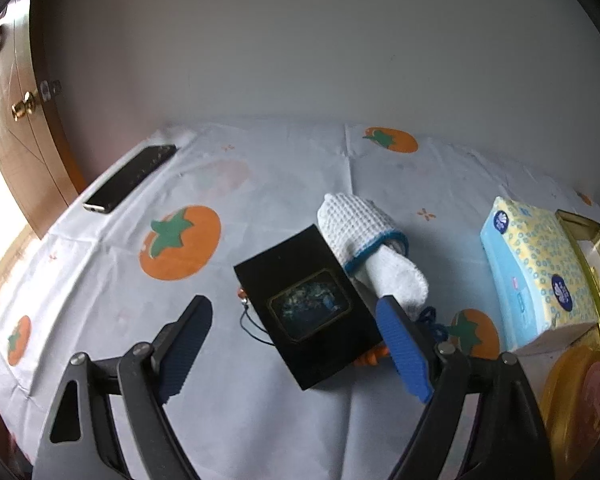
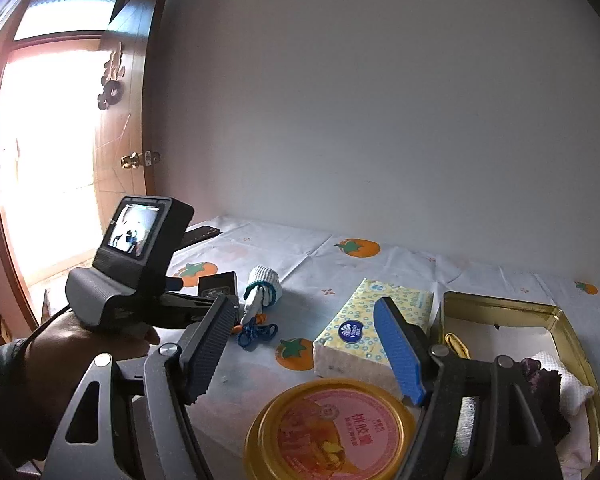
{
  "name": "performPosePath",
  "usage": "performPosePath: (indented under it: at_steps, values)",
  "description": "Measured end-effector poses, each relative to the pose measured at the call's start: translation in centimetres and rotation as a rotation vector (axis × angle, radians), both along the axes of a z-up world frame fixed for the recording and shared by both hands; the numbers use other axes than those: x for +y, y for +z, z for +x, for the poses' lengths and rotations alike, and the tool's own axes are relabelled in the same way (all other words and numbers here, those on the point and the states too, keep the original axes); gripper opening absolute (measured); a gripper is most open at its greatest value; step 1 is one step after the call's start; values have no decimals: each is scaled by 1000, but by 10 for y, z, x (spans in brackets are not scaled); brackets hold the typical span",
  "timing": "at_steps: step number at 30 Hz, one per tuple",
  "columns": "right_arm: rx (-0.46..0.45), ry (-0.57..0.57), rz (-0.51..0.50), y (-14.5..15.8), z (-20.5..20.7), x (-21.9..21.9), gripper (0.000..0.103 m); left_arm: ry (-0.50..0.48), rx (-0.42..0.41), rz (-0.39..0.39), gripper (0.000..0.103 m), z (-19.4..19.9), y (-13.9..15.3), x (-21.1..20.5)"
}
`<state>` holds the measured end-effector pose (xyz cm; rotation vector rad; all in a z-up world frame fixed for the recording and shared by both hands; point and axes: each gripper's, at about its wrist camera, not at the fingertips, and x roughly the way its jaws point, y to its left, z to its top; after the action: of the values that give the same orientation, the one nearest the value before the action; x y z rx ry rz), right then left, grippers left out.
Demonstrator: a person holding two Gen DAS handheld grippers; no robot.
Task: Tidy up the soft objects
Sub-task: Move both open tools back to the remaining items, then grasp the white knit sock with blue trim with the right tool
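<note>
A rolled white knitted glove with a blue cuff [image 1: 364, 248] [image 2: 260, 292] lies mid-table. A yellow-and-blue tissue pack [image 1: 536, 268] [image 2: 376, 320] rests beside a gold tin [image 1: 580, 224] [image 2: 500, 304]. The tin holds a white cloth [image 2: 572, 384] and a purple cloth [image 2: 540, 376]. My left gripper [image 1: 294, 300] is open, low over a black box [image 1: 312, 312]. The box lies between the fingers, and neither pad touches it. My right gripper [image 2: 304, 304] hangs open just short of the tissue pack, holding nothing.
A round gold lid [image 2: 328, 428] lies at the near edge. A blue cord [image 2: 256, 332] and a small orange item [image 1: 374, 356] lie near the box. A dark phone [image 1: 132, 178] sits far left. A person's hand [image 2: 80, 344] holds the left gripper. A wooden door [image 2: 120, 160] stands open.
</note>
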<state>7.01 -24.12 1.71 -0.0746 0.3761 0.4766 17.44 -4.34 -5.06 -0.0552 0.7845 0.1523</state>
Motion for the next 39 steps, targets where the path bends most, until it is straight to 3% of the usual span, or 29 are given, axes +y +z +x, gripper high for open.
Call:
performPosePath:
  at_steps: [4,5,6,12,20,26,29,37,39]
  values:
    - [13,-5,3,-4,1,-2,74,-23,16,25,83,4,-5,-10]
    - [14,-5,2,-4,0,-1,74,-27,18,22,77,5,-6,-10]
    - [15,-4,1,-5,0,-1,74,-33,25,13,70,5,-8,-9]
    - [15,11,-11,-5,-1,8,74,-63,-4,-70,61,-4,-6,4]
    - [21,38,-88,-10,5,41,74,-41,-102,-134,60,-32,5,28]
    - [62,47,-199,-22,16,79,69,0,-174,-58,60,-47,16,37]
    - [102,50,-275,-33,25,101,60,21,-192,-64,60,-51,17,49]
    - [223,-38,-387,-60,59,126,58,18,-218,-117,61,-58,16,63]
    - [249,-52,-415,-66,66,132,51,16,-228,-128,61,-59,17,65]
